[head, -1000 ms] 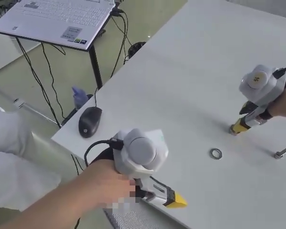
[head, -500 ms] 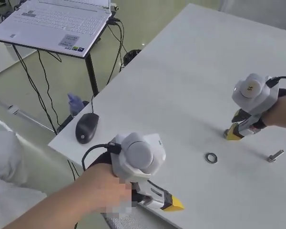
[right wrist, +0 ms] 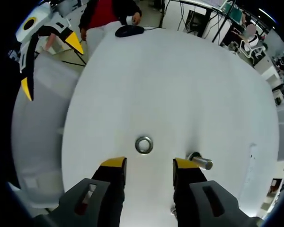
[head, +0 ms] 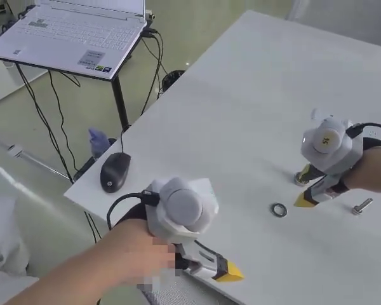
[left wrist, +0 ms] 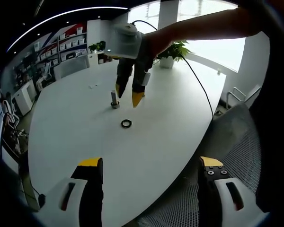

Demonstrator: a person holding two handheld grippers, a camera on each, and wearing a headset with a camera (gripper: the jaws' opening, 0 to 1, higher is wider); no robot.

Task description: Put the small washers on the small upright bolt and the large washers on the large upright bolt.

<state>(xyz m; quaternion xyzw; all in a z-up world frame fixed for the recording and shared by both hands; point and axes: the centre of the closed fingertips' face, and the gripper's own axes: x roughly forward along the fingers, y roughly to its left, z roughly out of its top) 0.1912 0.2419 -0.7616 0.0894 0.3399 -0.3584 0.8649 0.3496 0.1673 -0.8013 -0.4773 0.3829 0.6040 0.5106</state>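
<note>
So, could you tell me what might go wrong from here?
The right gripper hangs open close beside the upright bolt; a jaw could tip it. The washer lies flat on the table, so it may slide rather than lift. A second bolt lies on its side and cannot take washers yet.

- the right gripper [head: 305, 199], white-bodied with yellow-tipped jaws, came away from the short grey metal bolt [head: 301, 177] that stood upright on the white table [head: 241, 95]; a second earlier its tips had been right at that bolt.
- it slid back toward the person and ended nearer the flat silver ring-shaped washer [head: 279, 210] than it had been.
- the upright bolt was left uncovered and stood free, just beside the gripper's jaws.
</note>
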